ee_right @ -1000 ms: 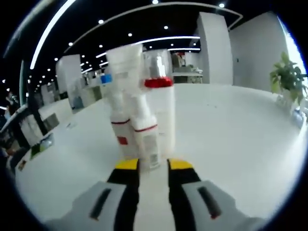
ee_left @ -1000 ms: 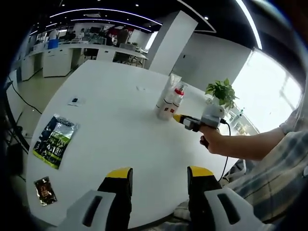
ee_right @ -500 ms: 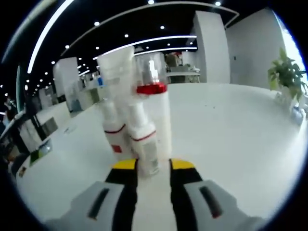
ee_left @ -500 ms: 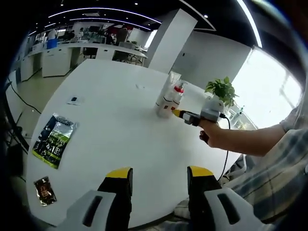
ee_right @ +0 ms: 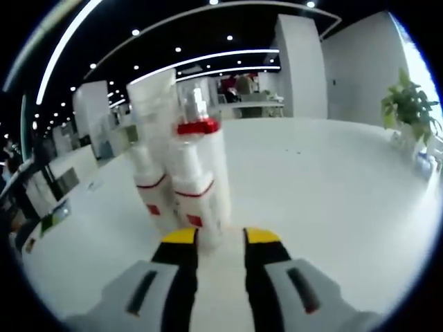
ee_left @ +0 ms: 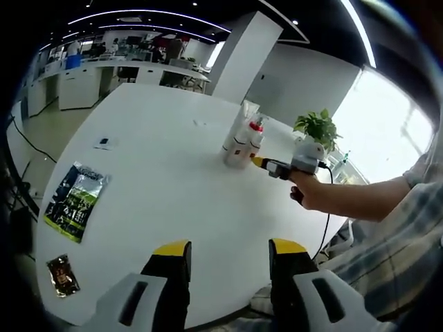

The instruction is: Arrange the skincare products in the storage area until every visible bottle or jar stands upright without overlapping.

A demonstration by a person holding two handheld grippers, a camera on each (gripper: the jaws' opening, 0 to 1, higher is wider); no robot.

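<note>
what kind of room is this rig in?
Probably an open-plan office or lab. A large white table holds the bottles, white desks with people at them stand further back, light strips run across a dark ceiling, and a potted plant sits by a bright window.

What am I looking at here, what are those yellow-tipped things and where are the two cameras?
A person holds a handheld claw in each hand, and a fisheye camera rides on each one. The left gripper view looks along the left claw, which is open over a white table. There you also see the right claw, held out in the person's hand toward a cluster of upright skincare bottles. The right gripper view looks along that right claw, with the bottles close ahead; it grips nothing that I can see. A green packet and a small dark packet lie on the table, and a potted plant stands farther back.
</note>
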